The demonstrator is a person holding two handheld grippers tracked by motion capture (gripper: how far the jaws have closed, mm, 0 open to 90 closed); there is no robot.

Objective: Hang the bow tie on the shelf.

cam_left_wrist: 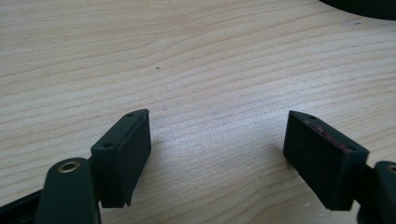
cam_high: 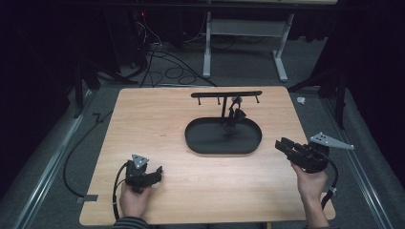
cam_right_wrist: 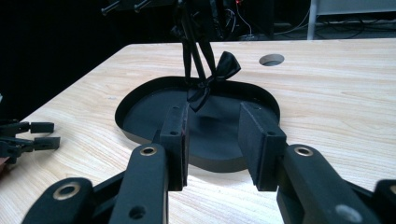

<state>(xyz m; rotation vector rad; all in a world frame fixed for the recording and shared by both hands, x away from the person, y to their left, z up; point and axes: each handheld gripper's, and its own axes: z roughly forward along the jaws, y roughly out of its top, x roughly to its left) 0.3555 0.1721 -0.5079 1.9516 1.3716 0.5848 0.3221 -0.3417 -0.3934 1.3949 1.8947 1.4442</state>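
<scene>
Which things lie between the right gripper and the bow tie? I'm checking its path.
Bare tabletop, then the black tray's near rim, in the right gripper view; the bow tie hangs beyond.

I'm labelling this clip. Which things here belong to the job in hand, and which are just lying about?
Job in hand:
- black bow tie
- black T-stand it hangs on
- black oval tray
- right claw, open, aimed at the bow tie

Lying about:
- left claw, open over bare table
- floor cables

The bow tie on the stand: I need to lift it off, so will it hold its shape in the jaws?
Probably not: the bow tie looks like soft, shiny fabric hanging by a thin strap, so likely floppy, light, perhaps slippery.
</scene>
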